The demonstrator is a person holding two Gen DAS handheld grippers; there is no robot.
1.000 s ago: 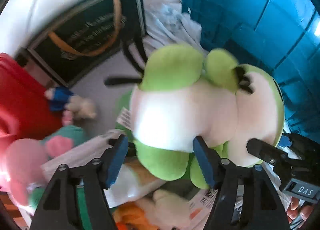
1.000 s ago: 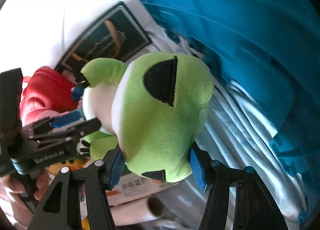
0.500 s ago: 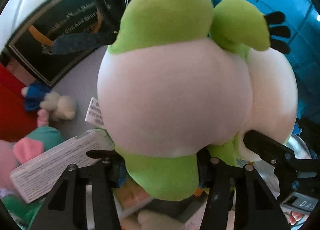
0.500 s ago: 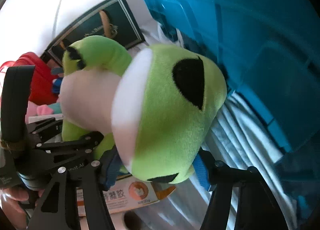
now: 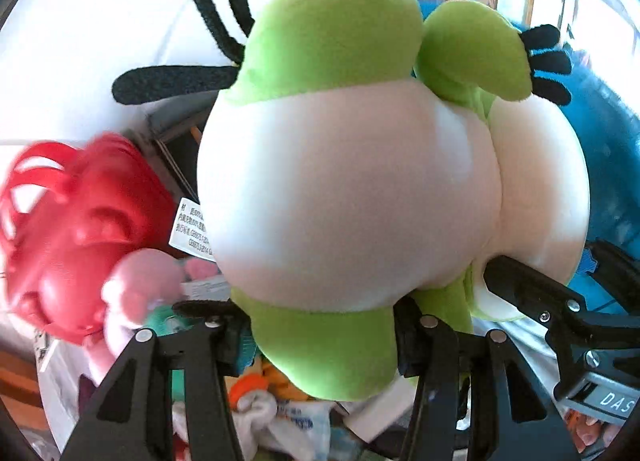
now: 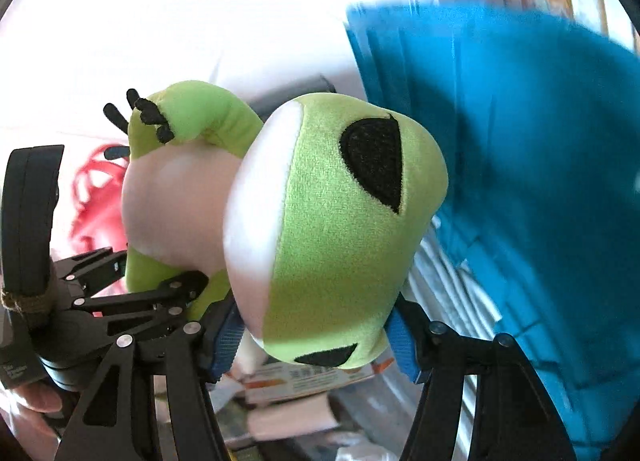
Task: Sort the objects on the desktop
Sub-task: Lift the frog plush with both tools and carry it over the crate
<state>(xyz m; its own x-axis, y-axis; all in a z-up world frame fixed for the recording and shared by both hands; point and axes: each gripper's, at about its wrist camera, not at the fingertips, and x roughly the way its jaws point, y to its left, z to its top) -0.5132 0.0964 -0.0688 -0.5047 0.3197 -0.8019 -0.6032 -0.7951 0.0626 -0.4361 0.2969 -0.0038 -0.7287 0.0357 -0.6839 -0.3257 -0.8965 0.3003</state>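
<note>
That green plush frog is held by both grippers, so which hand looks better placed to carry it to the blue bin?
Probably right. The right gripper clamps the green plush frog by its head, with the blue bin right beside it. The left gripper pinches only a leg.

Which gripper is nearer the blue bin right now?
Right. The right gripper, clamping the green plush's head, sits beside the blue bin; the left gripper, on its leg, is farther off.

Bright daylight, blown-out white background, motion blur at sides, fisheye-warped edges.
</note>
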